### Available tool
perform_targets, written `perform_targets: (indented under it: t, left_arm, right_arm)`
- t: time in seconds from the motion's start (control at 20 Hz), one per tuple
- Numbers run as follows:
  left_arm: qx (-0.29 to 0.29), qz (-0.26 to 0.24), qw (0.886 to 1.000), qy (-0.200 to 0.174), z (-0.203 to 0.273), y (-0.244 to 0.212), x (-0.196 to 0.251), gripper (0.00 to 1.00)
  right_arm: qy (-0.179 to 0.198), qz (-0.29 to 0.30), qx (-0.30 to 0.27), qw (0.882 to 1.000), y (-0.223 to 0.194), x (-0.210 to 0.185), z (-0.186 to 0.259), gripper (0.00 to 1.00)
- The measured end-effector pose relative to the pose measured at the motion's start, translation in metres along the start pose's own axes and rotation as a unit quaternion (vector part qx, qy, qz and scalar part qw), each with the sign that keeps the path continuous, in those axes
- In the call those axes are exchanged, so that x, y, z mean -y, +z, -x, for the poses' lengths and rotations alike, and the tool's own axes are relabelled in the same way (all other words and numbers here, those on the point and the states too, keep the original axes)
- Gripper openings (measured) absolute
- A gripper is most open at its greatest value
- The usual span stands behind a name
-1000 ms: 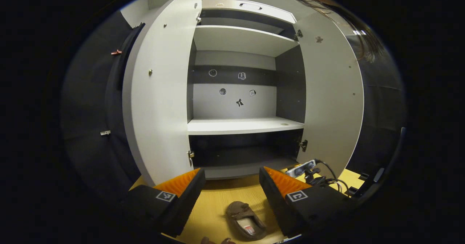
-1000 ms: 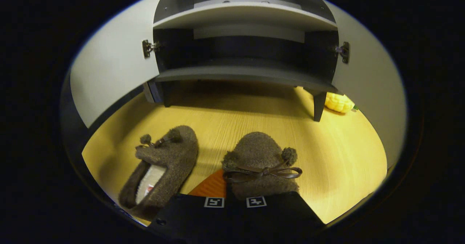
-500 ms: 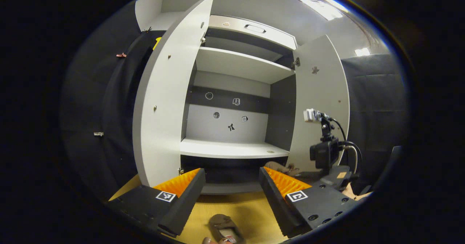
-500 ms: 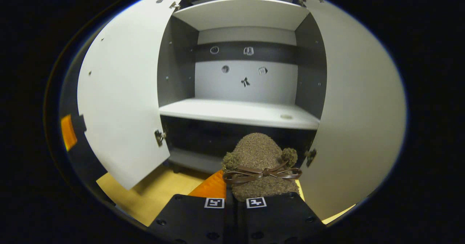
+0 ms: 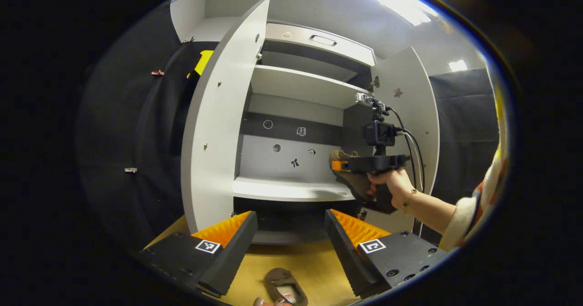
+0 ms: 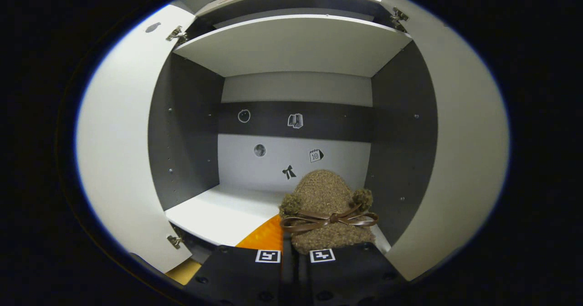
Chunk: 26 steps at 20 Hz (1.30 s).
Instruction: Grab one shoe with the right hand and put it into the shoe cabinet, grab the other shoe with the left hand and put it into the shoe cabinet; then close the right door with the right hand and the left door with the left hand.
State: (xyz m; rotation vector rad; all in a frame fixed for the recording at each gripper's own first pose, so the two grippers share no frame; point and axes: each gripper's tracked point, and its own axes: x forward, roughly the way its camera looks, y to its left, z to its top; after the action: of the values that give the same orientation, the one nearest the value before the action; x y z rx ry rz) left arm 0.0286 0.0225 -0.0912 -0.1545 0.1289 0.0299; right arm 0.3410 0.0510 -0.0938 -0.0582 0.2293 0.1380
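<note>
A brown fuzzy slipper with a bow [image 6: 325,201] is clamped in my right gripper [image 6: 294,244], which is shut on its heel end. Its toe hangs just above the right part of the white middle shelf [image 6: 223,212] of the open shoe cabinet. In the left gripper view the same right gripper [image 5: 340,165] and its slipper [image 5: 357,185], held by a hand [image 5: 394,185], sit at the shelf's right front edge. My left gripper [image 5: 290,217] is open and holds nothing, low in front of the cabinet. The other slipper [image 5: 282,290] lies on the wooden floor below it.
Both cabinet doors stand wide open: the left door [image 5: 214,128] and the right door [image 5: 412,114]. An upper shelf [image 5: 300,85] and a dark bottom compartment [image 5: 282,219] frame the middle shelf. A sleeved arm [image 5: 460,215] reaches in from the right.
My right gripper has lifted the slipper from near the floor up to the middle shelf and moved in toward it. The left gripper has stayed open and has barely moved.
</note>
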Motion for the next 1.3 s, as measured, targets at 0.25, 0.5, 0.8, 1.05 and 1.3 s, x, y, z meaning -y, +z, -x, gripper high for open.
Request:
perform_targets:
  t: [0.25, 0.5, 0.8, 1.05, 1.3]
  left_arm:
    - [-0.012, -0.002, 0.998, 0.066, 0.008, -0.004, -0.029, 0.95]
    - [-0.031, -0.002, 0.993, 0.11, 0.015, -0.012, -0.049, 0.95]
    - [-0.035, 0.003, 0.989, 0.141, 0.015, -0.011, -0.061, 0.95]
    - [-0.033, 0.001, 0.991, 0.133, 0.014, -0.009, -0.054, 0.95]
    - [-0.032, 0.0, 0.993, 0.116, 0.018, -0.009, -0.049, 0.95]
  right_arm:
    - [0.003, -0.007, -0.042, 0.999, -0.007, 0.006, -0.083, 0.08]
    - [-0.009, 0.009, -0.111, 0.994, -0.045, 0.02, -0.153, 0.09]
    - [0.002, -0.002, -0.194, 0.981, -0.096, 0.014, -0.161, 0.12]
    - [0.022, -0.03, -0.205, 0.978, -0.086, -0.001, -0.144, 0.87]
    - [0.04, 0.0, -0.196, 0.98, -0.067, -0.005, -0.101, 0.98]
